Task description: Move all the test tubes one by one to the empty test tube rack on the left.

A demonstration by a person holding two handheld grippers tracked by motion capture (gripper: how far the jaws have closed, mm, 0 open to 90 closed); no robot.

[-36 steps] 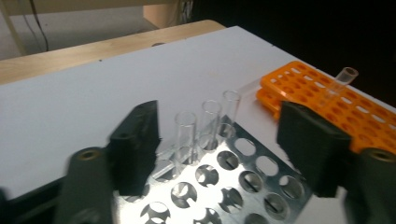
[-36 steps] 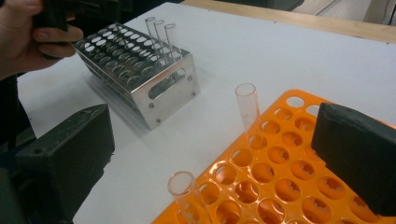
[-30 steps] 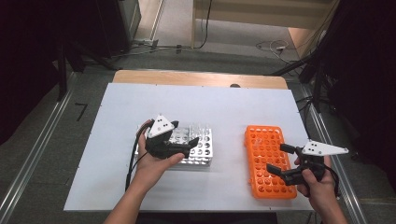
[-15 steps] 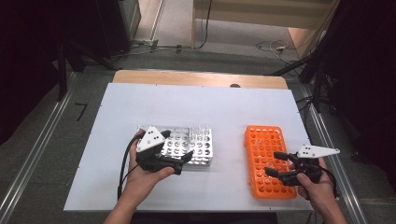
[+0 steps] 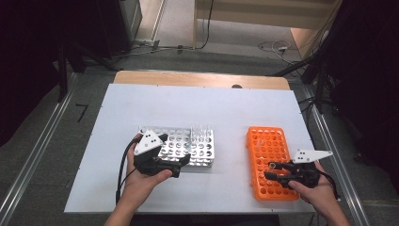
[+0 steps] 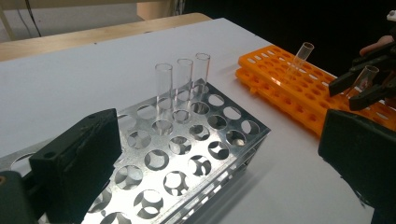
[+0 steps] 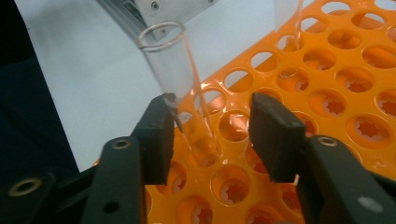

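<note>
Test tubes look mid-transfer: three in the metal rack [image 6: 187, 154], two in the orange rack [image 5: 270, 162].
We reckon more remain; right gripper [image 7: 210, 135] spread around a seated tube [image 7: 180, 88], left gripper [image 5: 162, 162] gaping, empty.

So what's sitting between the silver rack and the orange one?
Nothing: in the high view, bare white table separates the silver rack from the orange rack. The left gripper view shows the same empty strip.
</note>
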